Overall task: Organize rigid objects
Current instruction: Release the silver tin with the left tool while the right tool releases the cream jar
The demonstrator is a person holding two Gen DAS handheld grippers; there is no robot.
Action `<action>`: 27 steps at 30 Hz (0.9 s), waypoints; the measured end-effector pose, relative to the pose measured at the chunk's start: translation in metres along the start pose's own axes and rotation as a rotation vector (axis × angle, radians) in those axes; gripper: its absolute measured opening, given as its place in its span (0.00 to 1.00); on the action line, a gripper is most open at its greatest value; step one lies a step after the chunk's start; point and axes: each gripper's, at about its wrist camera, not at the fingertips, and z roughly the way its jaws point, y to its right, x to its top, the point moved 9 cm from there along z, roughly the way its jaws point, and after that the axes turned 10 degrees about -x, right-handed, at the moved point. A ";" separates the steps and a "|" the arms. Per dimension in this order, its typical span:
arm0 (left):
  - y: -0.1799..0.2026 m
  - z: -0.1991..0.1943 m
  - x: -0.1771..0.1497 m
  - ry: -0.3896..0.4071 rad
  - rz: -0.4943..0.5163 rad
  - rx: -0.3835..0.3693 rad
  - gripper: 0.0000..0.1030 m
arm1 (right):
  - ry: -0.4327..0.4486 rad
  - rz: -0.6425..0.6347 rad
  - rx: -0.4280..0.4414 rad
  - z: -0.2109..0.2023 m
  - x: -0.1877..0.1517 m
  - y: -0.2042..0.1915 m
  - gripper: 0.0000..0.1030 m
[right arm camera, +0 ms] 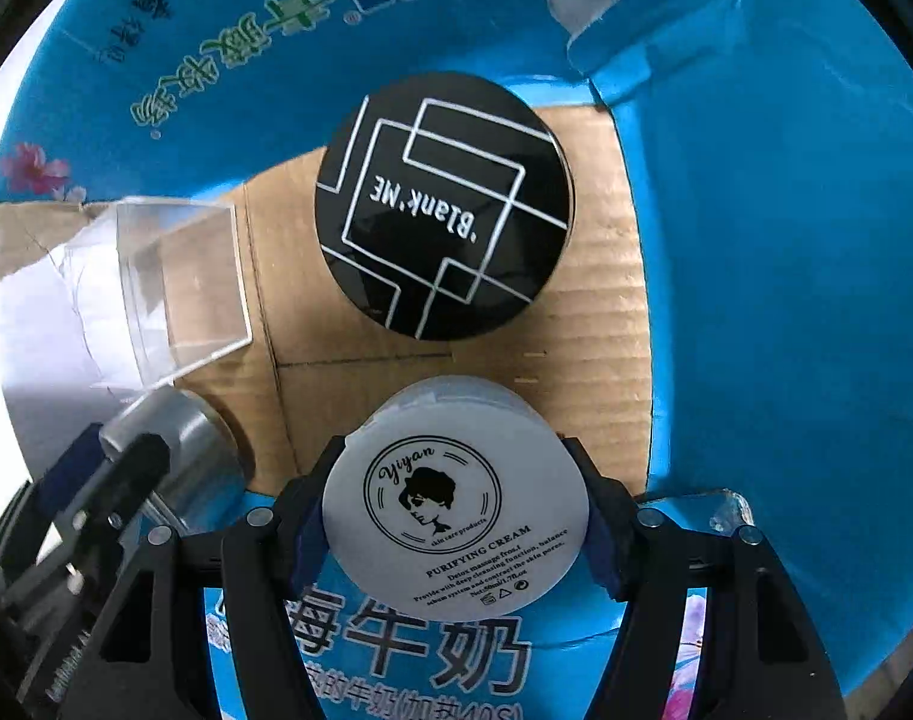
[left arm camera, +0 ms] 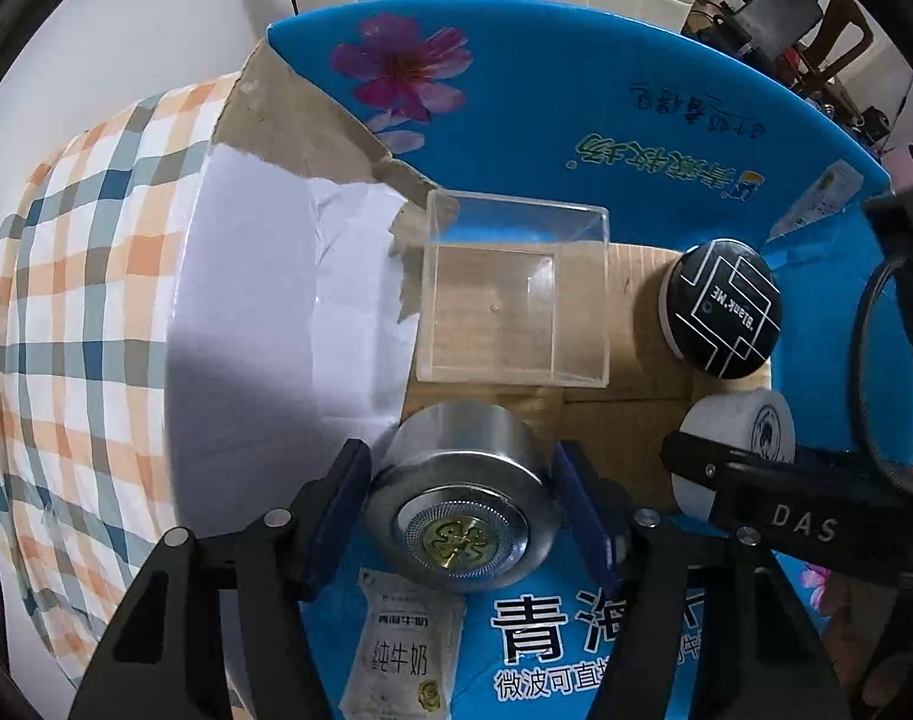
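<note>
Both grippers down inside the blue carton (left arm camera: 576,138), on its brown cardboard floor. Left gripper (left arm camera: 459,516) narrowed around the silver tin (left arm camera: 462,510), upright at the floor's near-left corner; pad contact impossible to confirm. Right gripper (right arm camera: 456,516) clamped on the white cream jar (right arm camera: 456,504), lid up, directly nearer than the black compact (right arm camera: 444,204). Clear box (left arm camera: 504,306) directly beyond the tin.

The carton (left arm camera: 576,120) is bright blue with a pink flower, green and white characters, and a plain brown floor. The round compact (right arm camera: 444,204) is black with thin white lines, the cream jar (right arm camera: 456,504) is white with black print, and the tin (left arm camera: 462,516) is silver with a gold centre. The cloth (left arm camera: 78,300) is checked in orange, blue, grey and white.
</note>
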 end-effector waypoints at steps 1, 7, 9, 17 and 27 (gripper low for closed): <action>-0.001 0.000 -0.001 -0.002 -0.003 -0.003 0.59 | -0.006 -0.001 -0.002 0.000 0.000 0.000 0.74; -0.008 0.002 0.008 -0.031 -0.023 -0.019 0.60 | 0.033 -0.014 0.010 -0.014 0.000 -0.003 0.89; -0.011 0.004 0.013 -0.043 -0.033 -0.025 0.60 | 0.051 -0.030 -0.010 -0.021 0.000 -0.002 0.89; -0.010 -0.004 0.009 -0.037 -0.061 -0.017 0.60 | 0.122 -0.059 -0.075 -0.037 -0.018 0.009 0.89; -0.007 -0.029 -0.010 0.013 -0.050 0.032 0.98 | 0.254 -0.084 -0.136 -0.067 -0.050 0.016 1.00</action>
